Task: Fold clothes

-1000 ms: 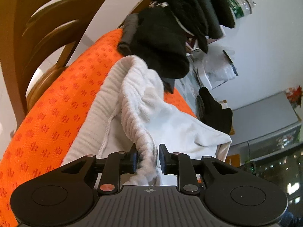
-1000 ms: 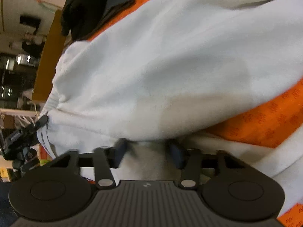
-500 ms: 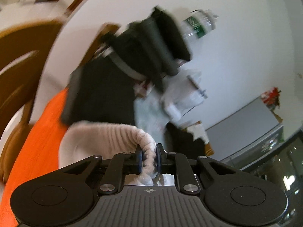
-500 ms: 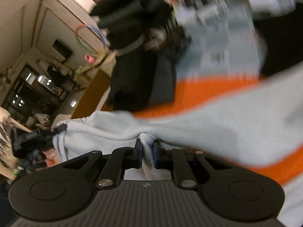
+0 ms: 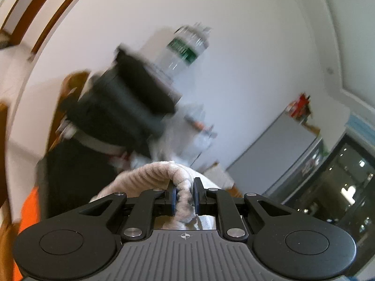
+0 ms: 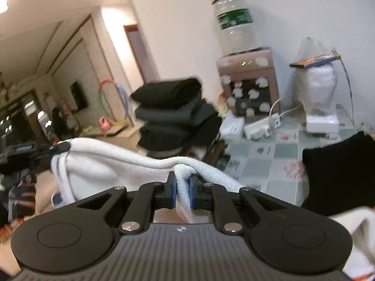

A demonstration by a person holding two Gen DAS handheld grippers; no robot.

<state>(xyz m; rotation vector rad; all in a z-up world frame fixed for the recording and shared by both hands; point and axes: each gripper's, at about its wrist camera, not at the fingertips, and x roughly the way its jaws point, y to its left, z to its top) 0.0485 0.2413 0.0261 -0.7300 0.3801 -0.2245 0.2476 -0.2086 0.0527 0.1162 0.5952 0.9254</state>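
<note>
**Reporter:** Between the two pads of the left tool (image 5: 184, 195), what is that pale roll?

**Photographer:** A ribbed edge of the white garment (image 5: 152, 178), bunched and clamped tight. The pads are closed on the cloth, which rises from the pinch and curls away to the tool's left. The right tool (image 6: 181, 193) is likewise clamped on a fold of the same garment (image 6: 112, 164), the fabric spreading out to both sides of its pads.

**Reporter:** So where does the garment lie?

**Photographer:** Lifted, hanging from both tools. From the right tool it stretches off to the left, towards a dark clip-like shape that may be the other tool, and it trails down to the right as well. Ahead of both tools stands a stack of folded dark clothes (image 6: 173, 114), blurred in the left view. Beyond it is a water bottle (image 6: 234, 21) on a dispenser, over a tiled surface (image 6: 269, 154).

**Reporter:** How should this step be handled?

**Photographer:** My judgement: keep both grips firm and level, and draw the tools apart just enough to pull the held edge straight. Then the cloth would fall flat rather than twisted. A thick ribbed hem can creep out of a pinch, so no jerking. Lay it down short of the dark stack, so nothing topples.
</note>
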